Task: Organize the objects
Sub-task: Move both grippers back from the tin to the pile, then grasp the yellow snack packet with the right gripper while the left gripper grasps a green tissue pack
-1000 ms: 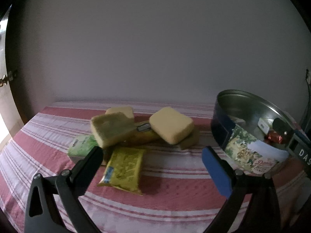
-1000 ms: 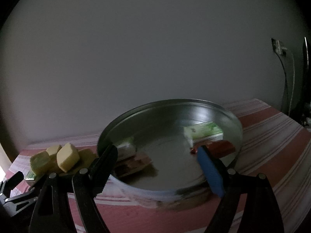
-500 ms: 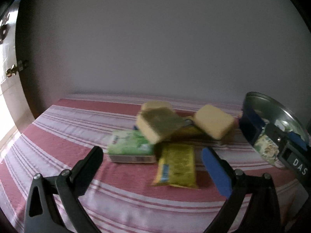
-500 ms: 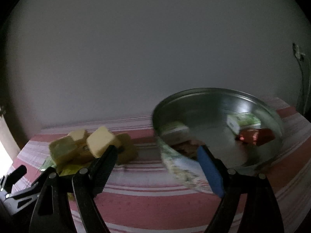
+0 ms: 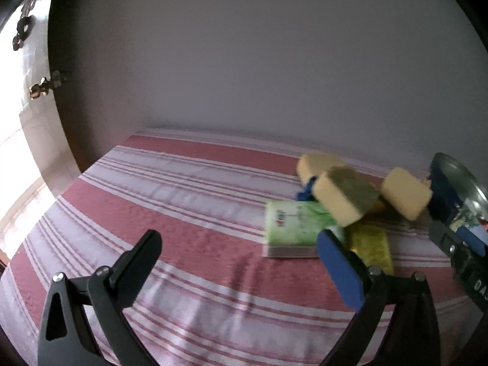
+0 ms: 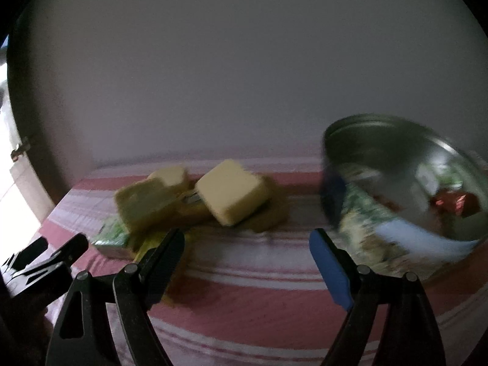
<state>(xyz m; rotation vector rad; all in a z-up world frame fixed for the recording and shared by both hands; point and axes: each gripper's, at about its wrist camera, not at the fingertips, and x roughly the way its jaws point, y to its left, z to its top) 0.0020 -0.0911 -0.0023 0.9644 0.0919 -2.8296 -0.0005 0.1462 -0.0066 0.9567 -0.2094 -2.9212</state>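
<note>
Both grippers, left gripper [image 5: 238,256] and right gripper [image 6: 247,253], spread, empty; I'm between picks. Next: close on sponge [image 6: 233,195], into tin [image 6: 396,152].

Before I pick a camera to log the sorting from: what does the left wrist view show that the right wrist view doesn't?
Only the left wrist view shows the green box's printed top, a blue item behind the sponges and the long bare run of striped cloth.

Only the right wrist view looks into the round tin, with a red foil wrapper inside.

Both show the yellow sponges, the yellow packet, and the left claw and right claw, both open and empty.
</note>
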